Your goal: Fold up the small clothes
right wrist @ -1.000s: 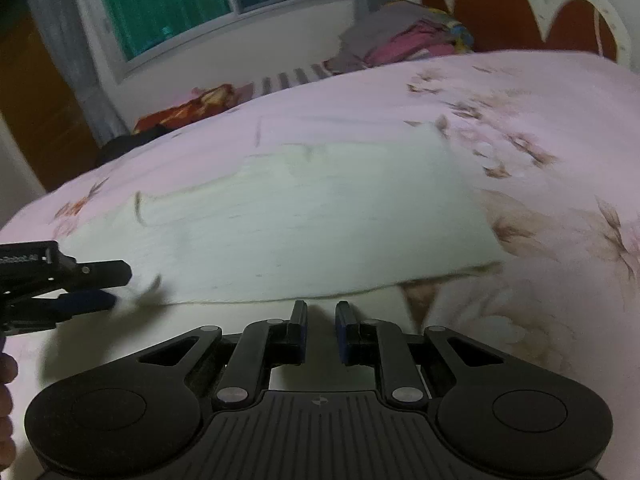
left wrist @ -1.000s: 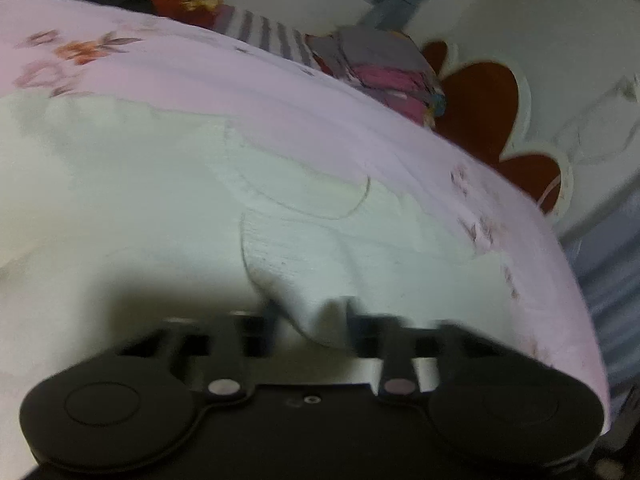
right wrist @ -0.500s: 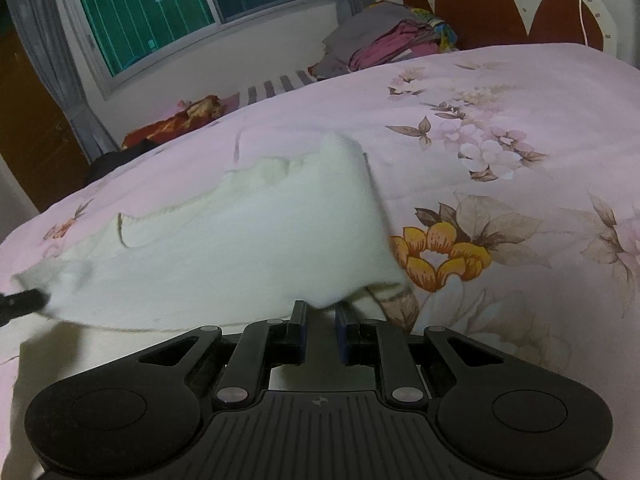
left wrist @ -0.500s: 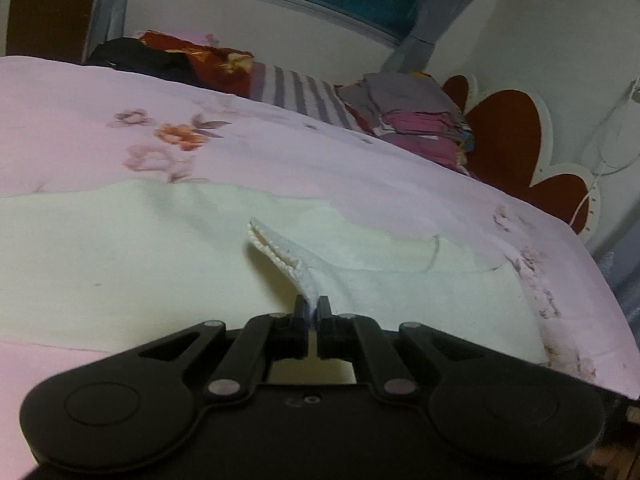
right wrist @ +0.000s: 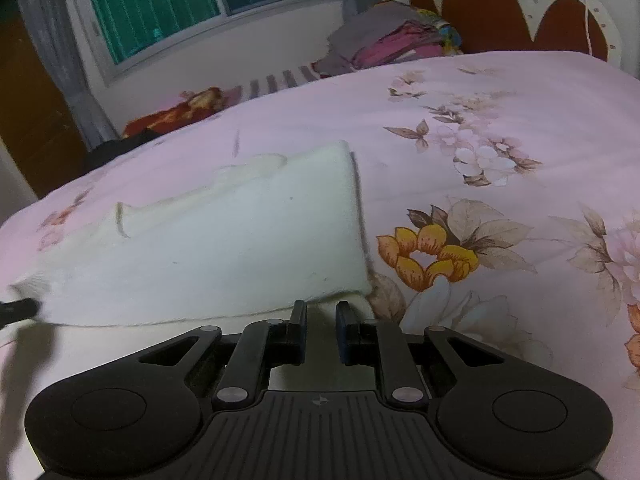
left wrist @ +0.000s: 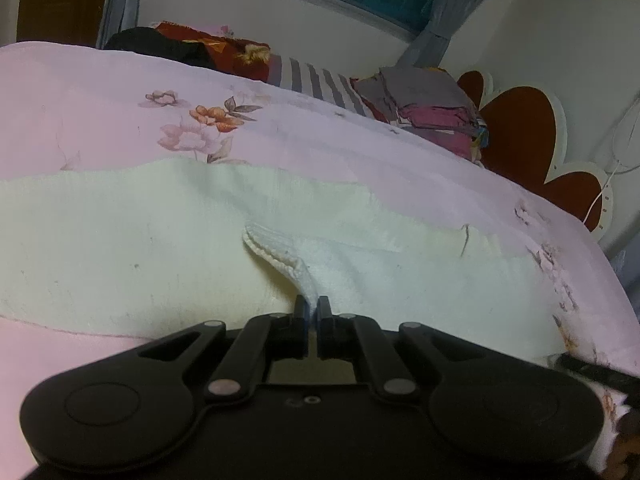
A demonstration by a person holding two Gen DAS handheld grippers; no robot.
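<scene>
A white knit garment [left wrist: 160,240] lies spread on the pink floral bedspread [left wrist: 100,112]. My left gripper [left wrist: 313,306] is shut on a ribbed corner of it, which rises as a small peak from the cloth. In the right wrist view the garment [right wrist: 240,240] is doubled over, with a straight folded edge on its right. My right gripper [right wrist: 321,312] sits at its near corner, jaws a little apart with pale cloth between them. The left gripper's tip [right wrist: 18,307] shows at the garment's far left corner. A dark finger of the right gripper [left wrist: 592,370] shows at the lower right.
A pile of folded clothes [right wrist: 392,40] lies against the red and white headboard [left wrist: 520,136]. A striped cloth [left wrist: 312,80] and red and dark clothes [left wrist: 192,44] lie along the bed's far edge under the window [right wrist: 160,8]. Bare bedspread [right wrist: 500,160] stretches to the right of the garment.
My left gripper has carried its corner sideways across the garment, and its view now looks higher up the bed. In the right wrist view the garment's right side has folded over toward the left.
</scene>
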